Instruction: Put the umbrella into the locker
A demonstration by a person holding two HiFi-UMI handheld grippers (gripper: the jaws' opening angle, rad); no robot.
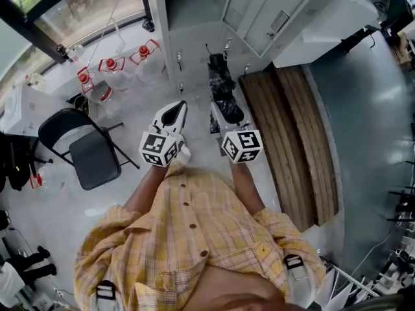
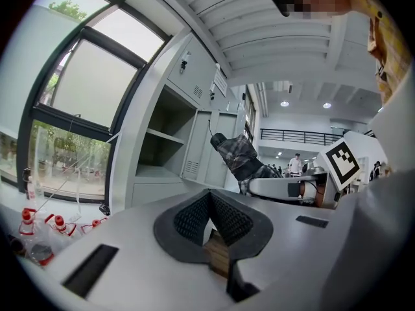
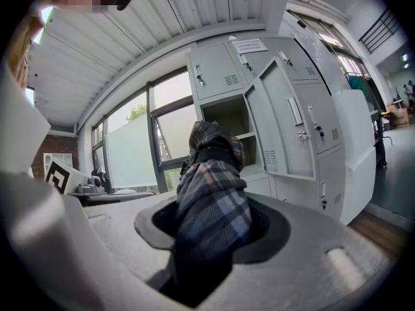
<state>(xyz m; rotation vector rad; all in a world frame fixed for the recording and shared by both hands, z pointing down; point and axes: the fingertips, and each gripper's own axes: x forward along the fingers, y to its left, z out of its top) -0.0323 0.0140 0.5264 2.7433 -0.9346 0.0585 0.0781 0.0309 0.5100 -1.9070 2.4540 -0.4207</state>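
2 grippers out front; right gripper (image 3: 211,224) jaws clamped on folded plaid umbrella (image 3: 214,183), sticking out fwd past them; left gripper (image 2: 209,203) jaws together, empty. Carry step, prob.; next: aim tip into open locker (image 3: 228,116) ahead, push in, release.

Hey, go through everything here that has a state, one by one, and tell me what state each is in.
Umbrella: folded up, gripped by the right claw.
Right claw: shut on the umbrella.
Left claw: shut, nothing in it.
Locker door: swung open.
Locker: open, looks empty inside.
Chair: unfolded, nobody on it.
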